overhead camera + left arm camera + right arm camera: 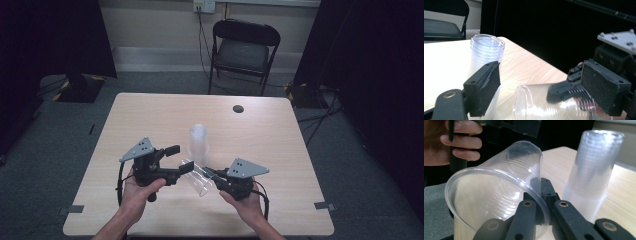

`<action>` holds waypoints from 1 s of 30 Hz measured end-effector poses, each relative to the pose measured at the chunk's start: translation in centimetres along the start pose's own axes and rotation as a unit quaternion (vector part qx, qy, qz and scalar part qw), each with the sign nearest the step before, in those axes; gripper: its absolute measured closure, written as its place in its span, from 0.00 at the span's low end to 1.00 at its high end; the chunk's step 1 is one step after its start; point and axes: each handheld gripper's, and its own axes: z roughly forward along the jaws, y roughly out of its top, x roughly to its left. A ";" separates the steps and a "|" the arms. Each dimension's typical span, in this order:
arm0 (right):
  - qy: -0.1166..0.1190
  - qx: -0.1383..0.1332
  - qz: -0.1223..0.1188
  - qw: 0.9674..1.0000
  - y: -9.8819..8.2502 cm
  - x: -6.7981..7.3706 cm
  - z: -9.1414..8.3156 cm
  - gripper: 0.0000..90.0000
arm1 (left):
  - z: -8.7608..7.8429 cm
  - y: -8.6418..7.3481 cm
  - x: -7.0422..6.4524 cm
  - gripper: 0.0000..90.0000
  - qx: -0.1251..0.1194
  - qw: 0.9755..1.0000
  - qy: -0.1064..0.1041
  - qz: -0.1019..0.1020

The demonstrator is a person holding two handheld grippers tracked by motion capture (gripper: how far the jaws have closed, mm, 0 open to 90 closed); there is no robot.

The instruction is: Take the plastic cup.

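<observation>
Room: dark curtains both sides, pale wall behind w/ socket, grey carpet, black folding chair (243, 50) past the far edge
Surface: light wood table (150, 115), round cable hole (238, 108) near far right, tape tabs at the near corners
Stack: upside-down clear cups (198, 144), standing mid-table, just beyond my grippers
Single cup (200, 179): clear, on its side, off the table, betw my two grippers
Right gripper (537, 192): clenched on the cup's rim, wall pinched betw my jaws, mouth toward my cam
Left gripper (179, 159): jaws spread, released, pads either side of the cup's base end, can't tell if touching
</observation>
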 end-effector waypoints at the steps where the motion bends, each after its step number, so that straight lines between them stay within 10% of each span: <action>1: 0.002 0.006 0.005 1.000 -0.1 -0.2 0.0 1.00 | 0.0 -0.1 0.0 0.17 0.003 1.000 -0.002 0.005; 14: 0.006 0.067 0.051 0.996 -0.4 -1.7 -0.1 1.00 | 0.4 -0.7 -0.1 0.18 0.040 0.997 -0.017 0.057; 30: 0.023 0.102 0.088 0.991 -0.6 -3.3 -1.1 1.00 | 1.8 -2.6 -0.8 0.18 0.112 0.982 -0.029 0.152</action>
